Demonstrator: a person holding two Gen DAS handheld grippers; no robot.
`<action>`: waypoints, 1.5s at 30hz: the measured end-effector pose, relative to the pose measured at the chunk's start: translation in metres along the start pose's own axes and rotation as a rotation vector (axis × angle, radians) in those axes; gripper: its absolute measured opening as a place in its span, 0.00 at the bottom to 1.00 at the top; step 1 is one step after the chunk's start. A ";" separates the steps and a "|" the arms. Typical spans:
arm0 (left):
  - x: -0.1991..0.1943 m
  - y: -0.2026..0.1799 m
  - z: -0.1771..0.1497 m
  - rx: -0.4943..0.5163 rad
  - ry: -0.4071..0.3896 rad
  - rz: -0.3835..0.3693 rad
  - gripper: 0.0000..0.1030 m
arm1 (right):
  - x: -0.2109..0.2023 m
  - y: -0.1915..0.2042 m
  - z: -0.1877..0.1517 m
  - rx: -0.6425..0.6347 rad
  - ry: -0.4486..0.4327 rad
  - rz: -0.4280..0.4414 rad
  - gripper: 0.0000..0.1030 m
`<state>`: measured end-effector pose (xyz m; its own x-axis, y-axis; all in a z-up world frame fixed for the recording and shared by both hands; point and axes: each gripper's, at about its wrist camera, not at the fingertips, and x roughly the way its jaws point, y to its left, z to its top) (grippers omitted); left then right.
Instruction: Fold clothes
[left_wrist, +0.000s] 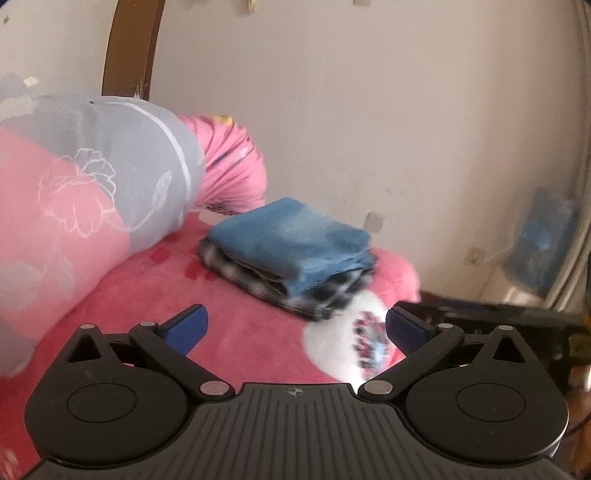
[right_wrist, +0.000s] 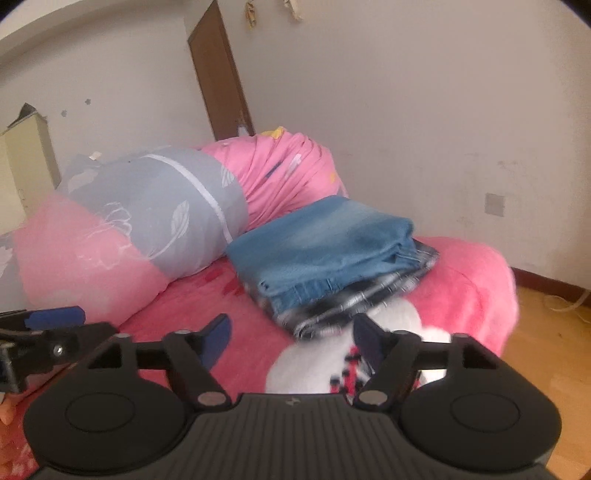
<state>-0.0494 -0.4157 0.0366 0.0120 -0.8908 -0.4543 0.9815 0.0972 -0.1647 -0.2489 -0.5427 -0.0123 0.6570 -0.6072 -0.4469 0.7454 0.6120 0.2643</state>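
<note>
A folded blue denim garment (left_wrist: 291, 240) lies on top of a folded black-and-white plaid garment (left_wrist: 317, 299) on the pink bed; the stack also shows in the right wrist view, the denim (right_wrist: 317, 247) above the plaid (right_wrist: 347, 302). My left gripper (left_wrist: 295, 328) is open and empty, hovering above the bed short of the stack. My right gripper (right_wrist: 291, 339) is open and empty, close to the stack's near edge. The left gripper's blue finger (right_wrist: 55, 317) shows at the left of the right wrist view.
A pink blanket (left_wrist: 166, 306) with a white patterned patch (right_wrist: 314, 369) covers the bed. A rolled pink-and-grey quilt (right_wrist: 147, 221) lies behind the stack along the wall. A brown door (right_wrist: 221, 74) stands behind. Wooden floor (right_wrist: 554, 350) lies right of the bed.
</note>
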 end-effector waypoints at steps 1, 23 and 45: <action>-0.007 -0.003 -0.001 -0.002 0.002 -0.010 1.00 | -0.013 0.005 -0.002 0.004 0.000 -0.011 0.81; -0.098 -0.020 -0.015 0.035 -0.077 0.036 1.00 | -0.126 0.086 0.006 -0.056 -0.098 -0.120 1.00; -0.071 0.004 -0.017 -0.024 -0.040 0.091 1.00 | -0.098 0.070 0.001 -0.087 -0.103 -0.235 1.00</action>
<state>-0.0493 -0.3443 0.0530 0.1090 -0.8947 -0.4332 0.9711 0.1888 -0.1458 -0.2609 -0.4408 0.0512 0.4781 -0.7834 -0.3971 0.8694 0.4865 0.0870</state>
